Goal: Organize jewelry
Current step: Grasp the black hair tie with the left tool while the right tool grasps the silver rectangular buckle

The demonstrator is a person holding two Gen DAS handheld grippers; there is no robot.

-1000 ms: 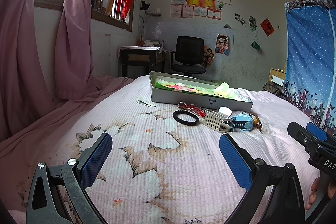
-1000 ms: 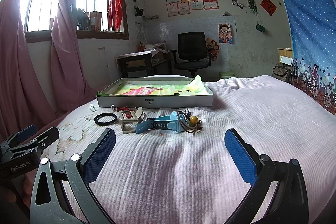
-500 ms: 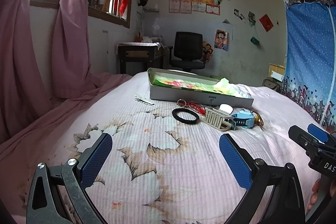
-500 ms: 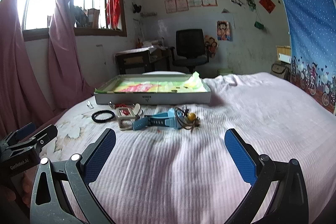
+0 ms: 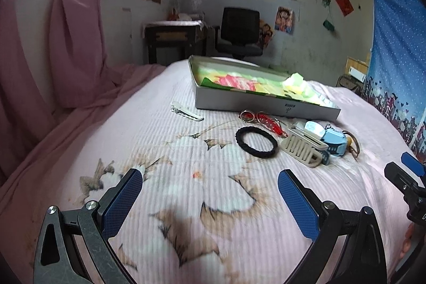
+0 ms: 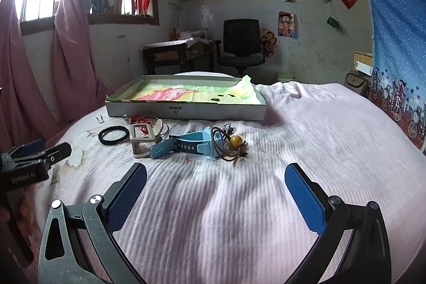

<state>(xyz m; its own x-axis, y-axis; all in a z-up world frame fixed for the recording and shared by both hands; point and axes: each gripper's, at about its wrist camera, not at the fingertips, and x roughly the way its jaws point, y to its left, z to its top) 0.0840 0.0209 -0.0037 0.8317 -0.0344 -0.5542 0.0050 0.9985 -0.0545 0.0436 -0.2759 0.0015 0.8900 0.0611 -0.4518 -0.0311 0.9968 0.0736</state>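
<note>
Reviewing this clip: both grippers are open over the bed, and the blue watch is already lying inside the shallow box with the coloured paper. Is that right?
Not quite. The blue watch is not in the shallow box; it lies on the bedspread in front of it, among the other pieces, as the right wrist view shows. The rest holds: the left gripper and right gripper are both open and hold nothing.

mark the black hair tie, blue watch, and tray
black hair tie (image 5: 257,141), left wrist view, on its near braid.
blue watch (image 6: 210,136), right wrist view, on its case.
tray (image 6: 186,112), right wrist view, on its front wall.
</note>
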